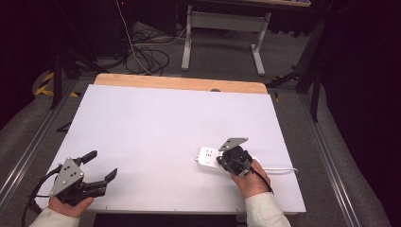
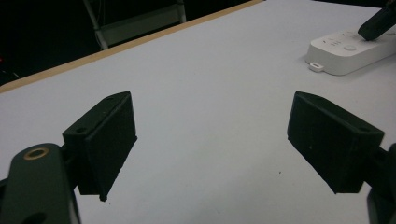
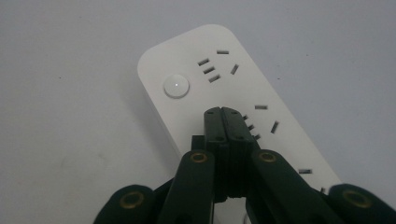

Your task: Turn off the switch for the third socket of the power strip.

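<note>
A flat white plastic power strip (image 1: 211, 157) with a round white button (image 3: 176, 87) at one end lies on the white worktop (image 1: 156, 127) at the lower right of the high view, its white cable (image 1: 281, 170) trailing off toward the right edge. The black right gripper (image 3: 223, 113) is held over the strip with its fingers pressed together into one narrow tip just short of the button, seemingly so that it can be pushed. The black left gripper (image 1: 102, 166) is kept at the lower left, well apart, its fingers spread wide on nothing, apparently idle.
</note>
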Available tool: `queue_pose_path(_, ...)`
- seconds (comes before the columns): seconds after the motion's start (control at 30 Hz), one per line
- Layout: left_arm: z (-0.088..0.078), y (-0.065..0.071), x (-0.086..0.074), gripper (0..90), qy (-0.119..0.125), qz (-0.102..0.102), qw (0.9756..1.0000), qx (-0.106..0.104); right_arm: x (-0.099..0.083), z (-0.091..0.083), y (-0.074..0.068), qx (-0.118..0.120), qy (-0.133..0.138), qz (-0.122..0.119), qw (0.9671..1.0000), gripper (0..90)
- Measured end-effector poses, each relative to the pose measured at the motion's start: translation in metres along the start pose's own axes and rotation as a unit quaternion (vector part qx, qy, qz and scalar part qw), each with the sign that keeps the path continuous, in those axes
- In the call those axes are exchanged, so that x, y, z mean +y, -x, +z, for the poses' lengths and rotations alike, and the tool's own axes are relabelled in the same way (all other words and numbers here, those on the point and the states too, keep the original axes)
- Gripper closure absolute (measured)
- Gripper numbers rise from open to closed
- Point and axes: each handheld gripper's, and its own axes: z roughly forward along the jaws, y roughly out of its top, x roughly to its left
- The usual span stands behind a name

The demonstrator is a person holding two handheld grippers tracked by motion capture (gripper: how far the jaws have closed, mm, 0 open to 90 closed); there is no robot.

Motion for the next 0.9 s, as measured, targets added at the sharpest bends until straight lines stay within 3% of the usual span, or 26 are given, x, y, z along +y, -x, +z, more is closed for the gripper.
queue_pose_path(0.9, 0.0, 0.0004, 0.0001, 15.7, 0.0, 0.001, 1.0, 0.0, -0.0036, 0.0007, -0.0021, -0.004, 0.009, 0.006, 0.9999, 90.0)
